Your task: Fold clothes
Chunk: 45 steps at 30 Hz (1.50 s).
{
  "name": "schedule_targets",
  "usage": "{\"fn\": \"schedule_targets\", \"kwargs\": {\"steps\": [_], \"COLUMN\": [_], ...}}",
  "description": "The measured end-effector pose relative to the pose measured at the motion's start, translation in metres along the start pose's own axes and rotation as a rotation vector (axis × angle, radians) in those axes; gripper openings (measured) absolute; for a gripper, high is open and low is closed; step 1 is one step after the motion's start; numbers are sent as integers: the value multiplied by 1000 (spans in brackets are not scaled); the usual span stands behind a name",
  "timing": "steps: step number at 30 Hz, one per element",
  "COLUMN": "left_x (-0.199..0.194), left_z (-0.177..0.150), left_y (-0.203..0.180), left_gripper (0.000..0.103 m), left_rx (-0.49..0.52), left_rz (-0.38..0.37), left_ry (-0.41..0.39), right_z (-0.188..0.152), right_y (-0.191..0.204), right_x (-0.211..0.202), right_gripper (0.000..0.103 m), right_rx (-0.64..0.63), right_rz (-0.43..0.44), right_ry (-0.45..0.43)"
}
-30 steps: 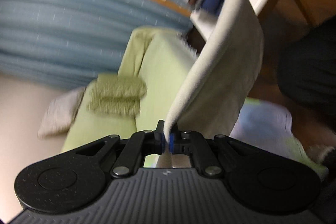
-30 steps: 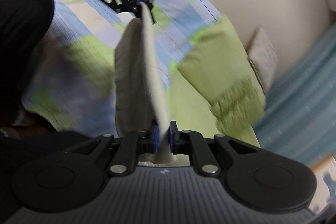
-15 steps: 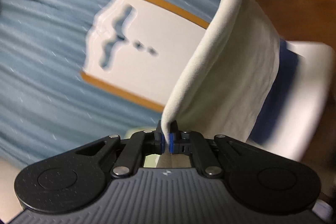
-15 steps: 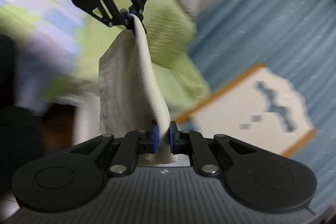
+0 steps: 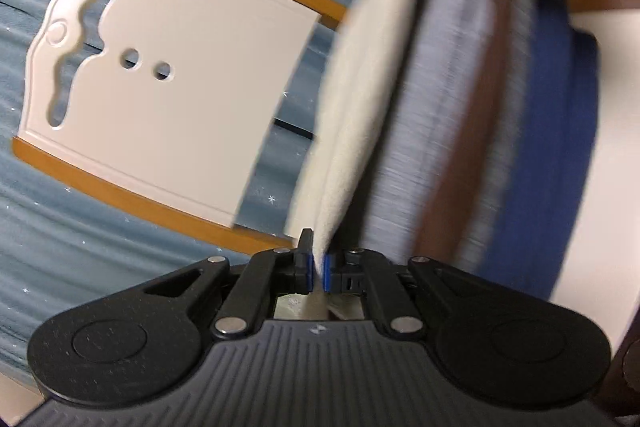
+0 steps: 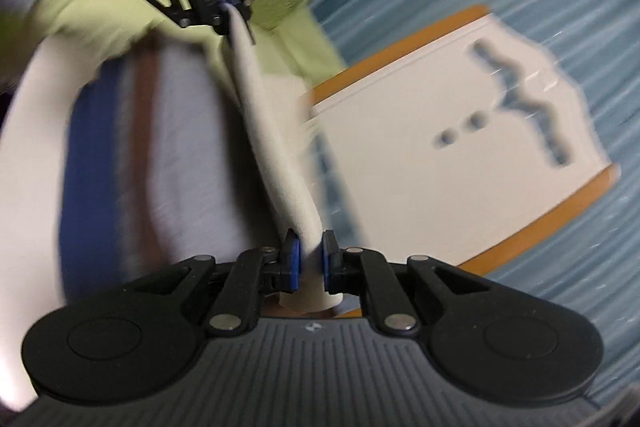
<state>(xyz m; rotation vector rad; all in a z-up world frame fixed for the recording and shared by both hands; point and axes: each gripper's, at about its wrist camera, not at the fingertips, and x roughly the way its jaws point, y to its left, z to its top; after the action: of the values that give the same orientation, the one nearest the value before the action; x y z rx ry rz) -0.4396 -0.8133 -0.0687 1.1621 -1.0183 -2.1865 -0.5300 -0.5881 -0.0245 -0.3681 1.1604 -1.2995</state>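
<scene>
Cream cloth (image 5: 360, 115), folded, soft and light by the look of it, stretched in the air between left gripper (image 5: 317, 269) and right gripper (image 6: 308, 259), each clamped on an end edge, above stacked folded clothes (image 5: 500, 147); likely to sag, best held at corners.

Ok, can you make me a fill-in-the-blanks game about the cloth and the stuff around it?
1. The cream cloth is pinched at both ends, one end by the left gripper and the other by the ____ gripper.
2. The white board with cut-out holes has edges coloured ____.
3. The board lies on a ribbed ____ mat.
4. Next to the hanging cloth is a pile of folded clothes, and its far-side layer is dark ____.

Missing words: right; orange; blue; blue
</scene>
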Motion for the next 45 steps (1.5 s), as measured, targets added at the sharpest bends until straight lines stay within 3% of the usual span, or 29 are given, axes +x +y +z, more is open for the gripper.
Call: {"fn": "schedule_targets", "kwargs": {"steps": [7, 15, 25, 29, 31, 35, 38, 43, 45], "left_x": [5, -1, 5, -31, -43, -62, -76, -77, -71], "left_z": [-1, -8, -26, -14, -7, -19, -19, 1, 7], "left_y": [3, -3, -5, -14, -14, -8, 13, 26, 26], "left_gripper": [4, 6, 5, 6, 13, 13, 13, 13, 13], "left_rx": [47, 113, 84, 76, 65, -21, -183, -293, -330], "left_rz": [8, 33, 22, 34, 39, 40, 42, 40, 28], "left_ry": [-17, 12, 25, 27, 35, 33, 7, -39, -49], "right_z": [0, -4, 6, 6, 5, 8, 10, 7, 4], "right_y": [20, 21, 25, 30, 30, 22, 6, -38, -47], "right_x": [-22, -6, 8, 10, 7, -22, -37, -19, -9], "right_gripper": [11, 10, 9, 10, 10, 10, 10, 10, 10], "right_rx": [-68, -111, -136, -145, -123, 19, 203, 555, 629], "right_rz": [-23, -23, -24, -22, -26, -33, -54, -36, -14], "right_ry": [33, 54, 65, 79, 91, 52, -19, -77, -79]}}
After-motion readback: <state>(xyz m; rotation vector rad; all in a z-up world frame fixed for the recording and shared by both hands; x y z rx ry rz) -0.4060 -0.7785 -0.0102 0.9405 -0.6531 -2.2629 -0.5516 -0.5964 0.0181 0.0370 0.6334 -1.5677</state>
